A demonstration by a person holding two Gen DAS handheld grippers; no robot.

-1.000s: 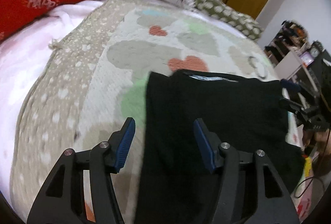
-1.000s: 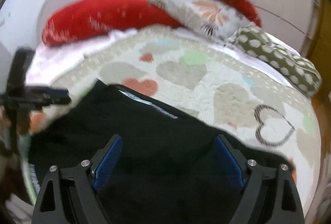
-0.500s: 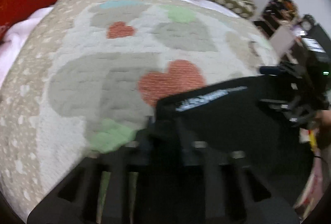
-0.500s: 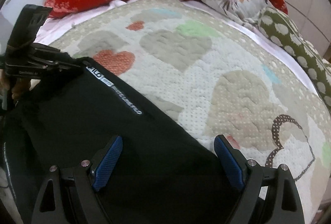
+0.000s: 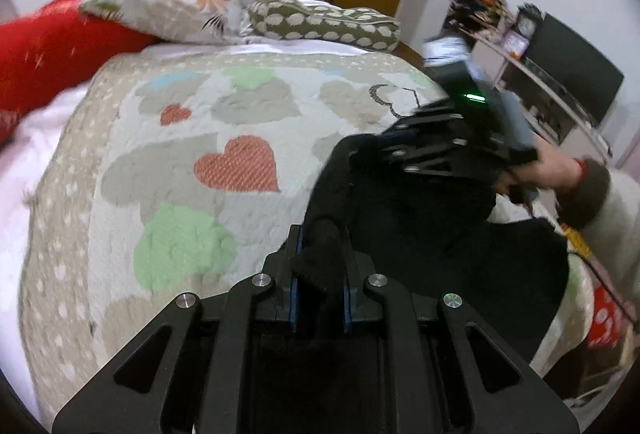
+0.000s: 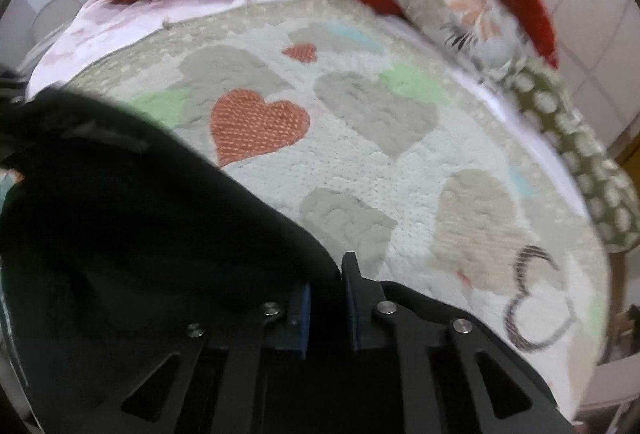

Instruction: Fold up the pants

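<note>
The black pants (image 5: pixel 420 234) are spread over the heart-patterned quilt (image 5: pixel 180 173) on the bed — pinched by the left hand-held gripper (image 5: pixel 320 274), while the right hand-held gripper (image 6: pixel 326 298) is closing on them.

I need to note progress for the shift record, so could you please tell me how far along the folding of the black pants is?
Early stage. Done: the black fabric pants lie on the heart-patterned quilt. In hand: the left gripper is shut on a bunch of the cloth, and the right gripper is closing on the pants' edge, cloth between its jaws. Left: no finished fold shows yet; the pants look rumpled, so the fold still has to be carried over and laid flat.
</note>
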